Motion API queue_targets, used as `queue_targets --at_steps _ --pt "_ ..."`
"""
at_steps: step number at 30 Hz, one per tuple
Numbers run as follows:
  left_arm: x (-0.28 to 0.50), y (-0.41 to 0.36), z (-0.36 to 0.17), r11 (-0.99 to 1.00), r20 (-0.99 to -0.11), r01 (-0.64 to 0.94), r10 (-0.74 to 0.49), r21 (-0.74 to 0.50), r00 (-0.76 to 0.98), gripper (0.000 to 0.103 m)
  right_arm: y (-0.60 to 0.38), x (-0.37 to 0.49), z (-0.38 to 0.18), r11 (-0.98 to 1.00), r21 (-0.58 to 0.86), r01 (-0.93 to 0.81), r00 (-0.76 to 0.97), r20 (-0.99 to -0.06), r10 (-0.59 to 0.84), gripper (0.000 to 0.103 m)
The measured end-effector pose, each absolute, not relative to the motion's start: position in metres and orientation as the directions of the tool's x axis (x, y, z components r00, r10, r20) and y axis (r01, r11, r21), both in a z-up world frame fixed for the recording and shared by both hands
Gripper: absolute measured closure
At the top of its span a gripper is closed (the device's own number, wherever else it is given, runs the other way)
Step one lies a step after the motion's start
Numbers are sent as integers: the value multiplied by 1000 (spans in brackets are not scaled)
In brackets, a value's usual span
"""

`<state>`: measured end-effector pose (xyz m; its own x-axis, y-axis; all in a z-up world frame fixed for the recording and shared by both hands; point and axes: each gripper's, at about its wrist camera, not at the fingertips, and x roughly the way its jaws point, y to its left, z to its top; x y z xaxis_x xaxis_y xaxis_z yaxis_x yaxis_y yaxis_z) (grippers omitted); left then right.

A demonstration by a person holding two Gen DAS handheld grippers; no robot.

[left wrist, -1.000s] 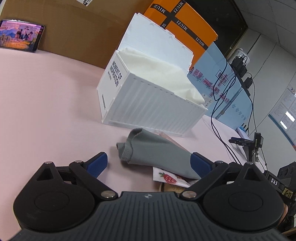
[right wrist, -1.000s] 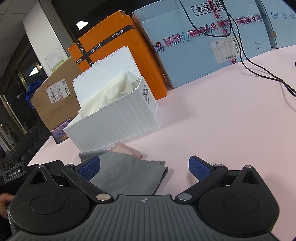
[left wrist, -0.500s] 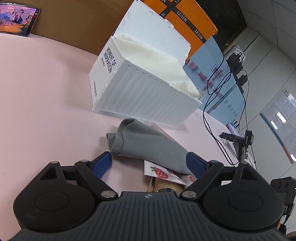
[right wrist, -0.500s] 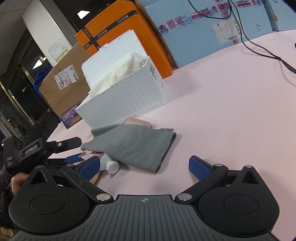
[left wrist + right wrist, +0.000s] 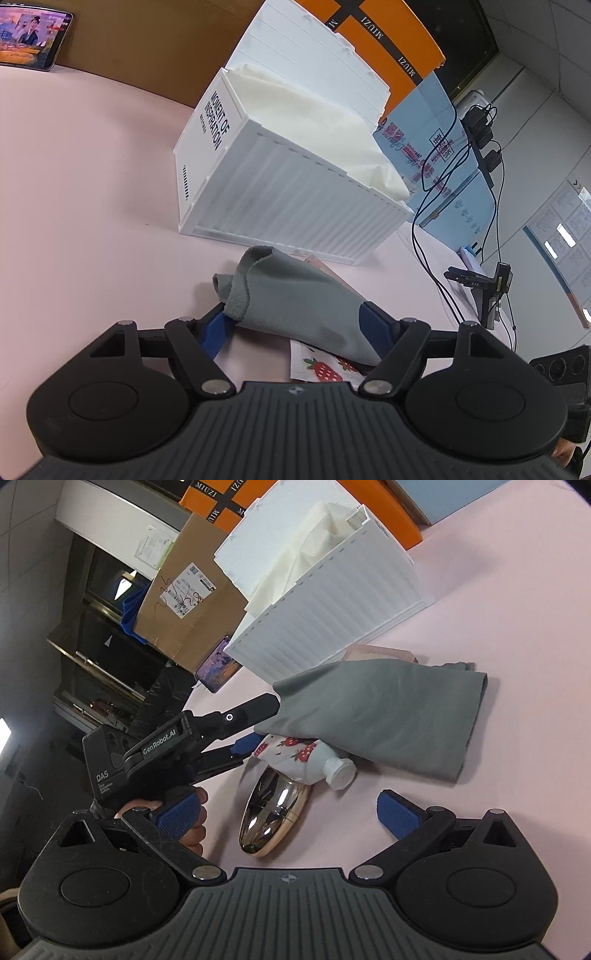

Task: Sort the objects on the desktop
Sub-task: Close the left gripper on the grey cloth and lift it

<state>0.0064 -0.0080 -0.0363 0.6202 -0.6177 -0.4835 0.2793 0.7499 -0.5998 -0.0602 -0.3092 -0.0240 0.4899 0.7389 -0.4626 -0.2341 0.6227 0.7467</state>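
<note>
**Observer:** What are your jaws doing?

**Operator:** My left gripper (image 5: 295, 325) is spread wide, straddling the near end of the grey cloth (image 5: 295, 295). One blue pad (image 5: 218, 328) touches its rolled edge; nothing is pinched yet. My right gripper (image 5: 288, 812) is also wide apart and holds nothing, hovering over the chrome oval object (image 5: 271, 812).

**Observer:** What has changed?

**Operator:** A second ago the right view showed only cloth. Now I've tipped it down, and a strawberry-print tube (image 5: 306, 757) and the chrome piece show beneath. So there are several items to sort, I'd judge.

**Observer:** And the destination?

**Operator:** Probably the white ribbed bin (image 5: 295, 199) just behind the cloth on the pink table (image 5: 92, 184), lid up, already lined with white fabric (image 5: 314, 118).
</note>
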Motion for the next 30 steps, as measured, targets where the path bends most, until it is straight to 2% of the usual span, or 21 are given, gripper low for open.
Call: queue_targets --at_steps 8,15,19,23,26,30 --pt "5 -11 -38 753 -475 295 -617 -588 628 33 -321 -38 -25 592 806 -30 611 -453 648 0" --pt "6 -12 -40 783 -493 284 -583 -554 646 53 -336 -24 -26 635 772 21 699 -466 543 0" --pt "5 -16 -40 801 -501 293 -565 -522 656 55 -346 -20 -26 662 748 45 740 -470 481 0" --pt "6 -18 -39 805 -504 296 -562 -513 656 57 -352 -7 -29 660 750 34 744 -460 485 0" --pt "7 -18 -40 807 -505 300 -563 -509 654 58 -352 3 -30 669 743 18 752 -451 481 4" --pt "7 -20 -40 814 -507 308 -556 -493 659 60 -356 16 -30 720 693 23 781 -462 420 21"
